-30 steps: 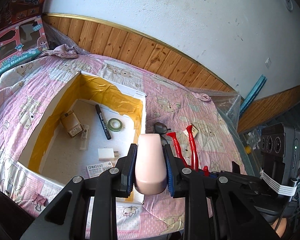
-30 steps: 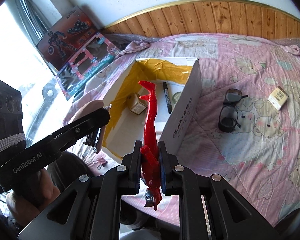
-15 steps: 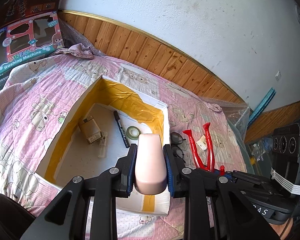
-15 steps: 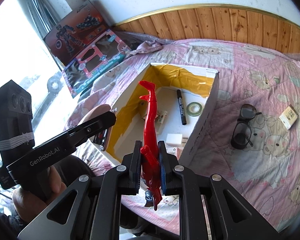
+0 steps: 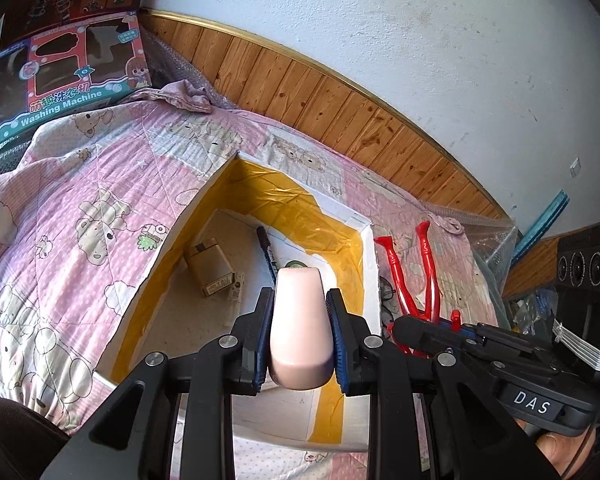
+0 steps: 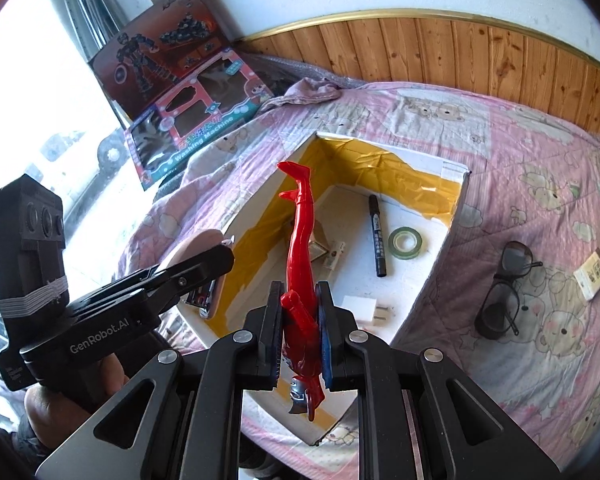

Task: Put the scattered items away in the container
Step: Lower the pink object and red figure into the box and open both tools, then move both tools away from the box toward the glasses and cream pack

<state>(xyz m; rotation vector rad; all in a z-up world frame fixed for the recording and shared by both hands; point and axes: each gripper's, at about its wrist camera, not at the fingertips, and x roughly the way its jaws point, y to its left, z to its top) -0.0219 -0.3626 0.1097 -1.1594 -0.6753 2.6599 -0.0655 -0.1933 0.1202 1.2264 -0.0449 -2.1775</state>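
1. A white cardboard box (image 6: pixel 452 232) lined with yellow tape sits open on a pink quilt (image 6: pixel 540 184) printed with bears; this is the container.
2. Already lying on the box floor: a black marker (image 6: pixel 377 236), a green tape roll (image 6: pixel 407 243), a small brown carton (image 5: pixel 209 267), a white charger plug (image 6: pixel 366 309) and a small tube beside the carton.
3. The left gripper (image 5: pixel 300 316) has its fingers pressed against a pale pink case (image 5: pixel 299 320), held above the near end of the box.
4. The right gripper (image 6: pixel 299 320) is clamped on a red toy figure (image 6: pixel 300 240), gripped at the body with its legs pointing out over the open box.
5. Out on the quilt, to the right of the box, lie dark glasses (image 6: pixel 502 288) and, just beyond them, a small cream packet (image 6: pixel 591 275).
6. My judgement: roughly half done. Two items are in hand awaiting release, and two more are left to collect.
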